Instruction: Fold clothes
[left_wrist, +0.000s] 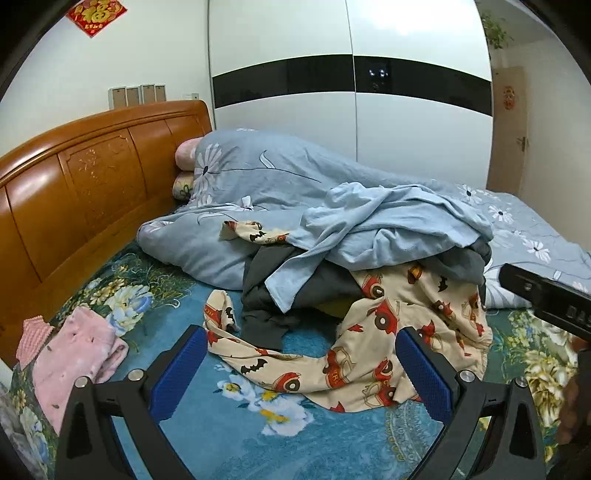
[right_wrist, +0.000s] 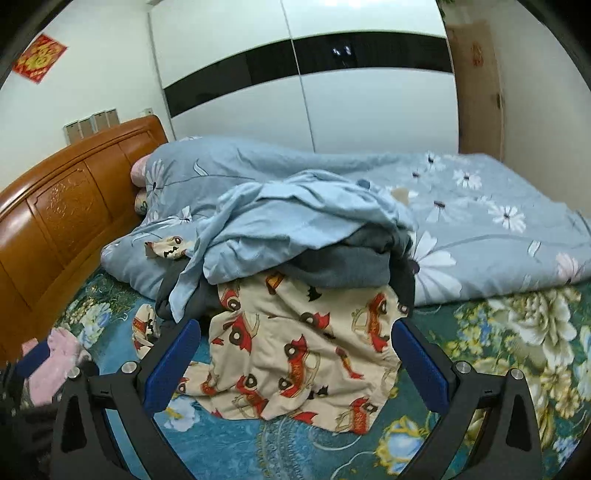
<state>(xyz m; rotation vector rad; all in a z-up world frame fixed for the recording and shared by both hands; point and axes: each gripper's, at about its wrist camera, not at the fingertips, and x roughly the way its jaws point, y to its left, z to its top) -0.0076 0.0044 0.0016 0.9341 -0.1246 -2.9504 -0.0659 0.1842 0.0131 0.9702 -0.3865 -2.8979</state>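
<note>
A heap of clothes lies on the bed: a cream garment printed with red cars and bats (left_wrist: 369, 350) (right_wrist: 295, 350) at the bottom, a dark grey garment (left_wrist: 266, 295) (right_wrist: 332, 266) over it, and a light blue garment (left_wrist: 388, 229) (right_wrist: 295, 218) on top. A pink garment (left_wrist: 77, 354) (right_wrist: 55, 354) lies apart to the left. My left gripper (left_wrist: 299, 365) hovers open just before the cream garment, nothing between its blue pads. My right gripper (right_wrist: 295, 354) is open too, above the cream garment's near part. The right gripper's black body (left_wrist: 546, 299) shows at the left wrist view's right edge.
The bed has a teal floral sheet (left_wrist: 258, 413) (right_wrist: 517, 350). A rumpled blue-grey flowered duvet (left_wrist: 266, 173) (right_wrist: 480, 221) lies behind the heap over pillows (left_wrist: 184, 155). A wooden headboard (left_wrist: 74, 184) (right_wrist: 55, 221) stands left. A white wardrobe (left_wrist: 351, 110) and a door (left_wrist: 509, 129) are behind.
</note>
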